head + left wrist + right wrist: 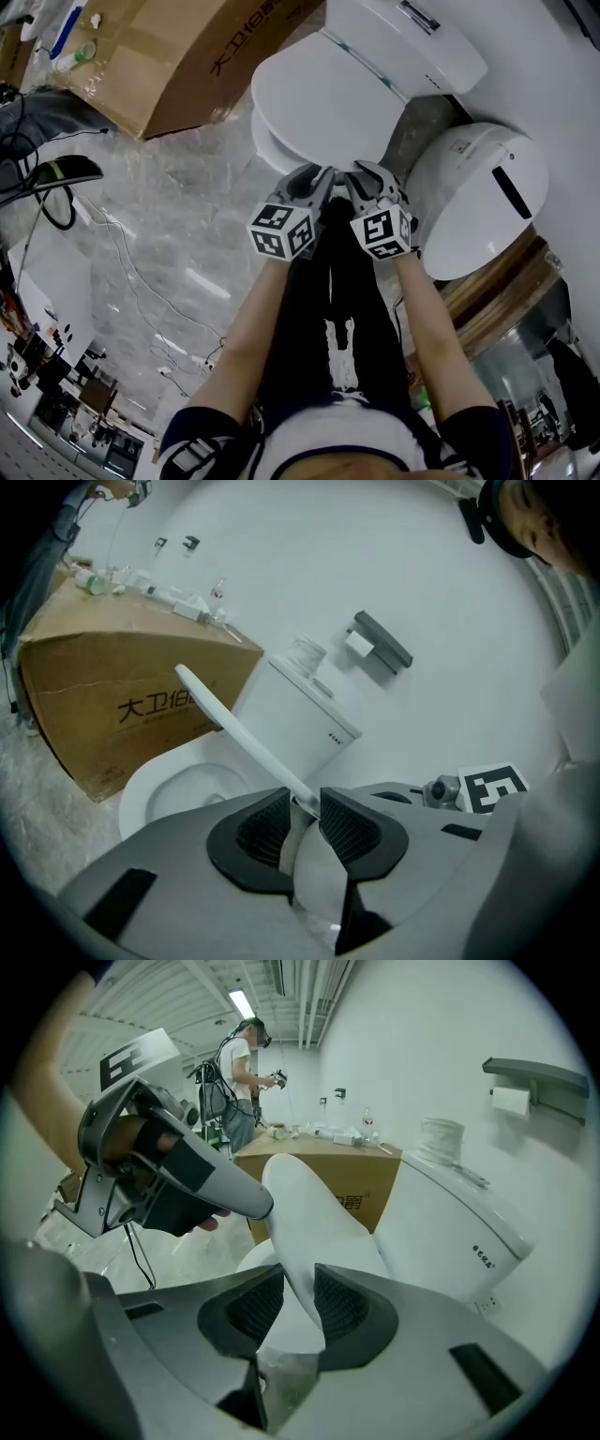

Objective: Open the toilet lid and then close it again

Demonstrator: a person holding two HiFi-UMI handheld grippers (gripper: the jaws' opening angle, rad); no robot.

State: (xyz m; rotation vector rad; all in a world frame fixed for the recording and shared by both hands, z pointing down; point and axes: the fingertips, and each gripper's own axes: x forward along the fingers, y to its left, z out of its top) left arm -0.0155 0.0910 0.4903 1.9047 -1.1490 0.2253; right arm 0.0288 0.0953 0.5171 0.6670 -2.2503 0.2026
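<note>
White plastic toilet lid (305, 1213) stands part-raised above the bowl (178, 794). The right gripper (298, 1302) has its jaws clenched on the lid's front edge, likely bearing its weight. The left gripper (305, 822) has slack jaws around that edge, seemingly only steadying.

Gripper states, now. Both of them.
Left gripper: open, with the rim of the toilet lid between its jaws, apparently not clamped.
Right gripper: closed on the toilet lid.
</note>
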